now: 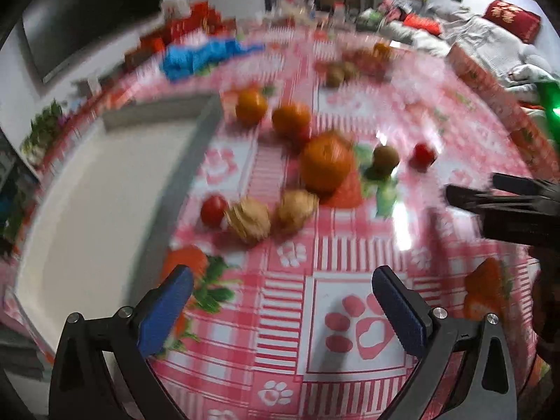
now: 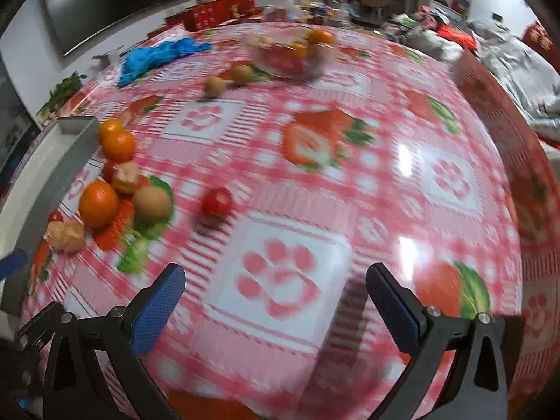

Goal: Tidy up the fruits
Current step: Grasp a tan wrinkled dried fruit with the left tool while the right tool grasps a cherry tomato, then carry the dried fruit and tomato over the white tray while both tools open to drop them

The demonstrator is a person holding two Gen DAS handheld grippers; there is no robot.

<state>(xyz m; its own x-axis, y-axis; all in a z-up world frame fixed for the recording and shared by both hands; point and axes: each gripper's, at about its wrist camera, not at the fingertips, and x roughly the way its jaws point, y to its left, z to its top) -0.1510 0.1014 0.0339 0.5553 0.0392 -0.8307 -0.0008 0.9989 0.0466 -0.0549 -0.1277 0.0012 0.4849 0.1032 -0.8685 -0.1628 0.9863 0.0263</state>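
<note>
Loose fruit lies on a pink checked tablecloth. In the left wrist view a large orange (image 1: 326, 162), two smaller oranges (image 1: 251, 106), two peeled tangerines (image 1: 249, 219), a kiwi (image 1: 385, 157) and cherry tomatoes (image 1: 213, 209) sit ahead of my open, empty left gripper (image 1: 280, 309). A white tray (image 1: 105, 189) lies to their left. My right gripper (image 2: 276, 309) is open and empty above the cloth; a cherry tomato (image 2: 217, 202) lies ahead of it, with the fruit cluster (image 2: 98, 203) at far left. The right gripper also shows in the left view (image 1: 469, 192).
A clear bowl of fruit (image 2: 292, 52) stands at the table's far side with two kiwis (image 2: 227, 79) beside it. A blue cloth (image 2: 157, 56) lies at the back left. Red boxes line the far edge. A couch with bedding is at the right.
</note>
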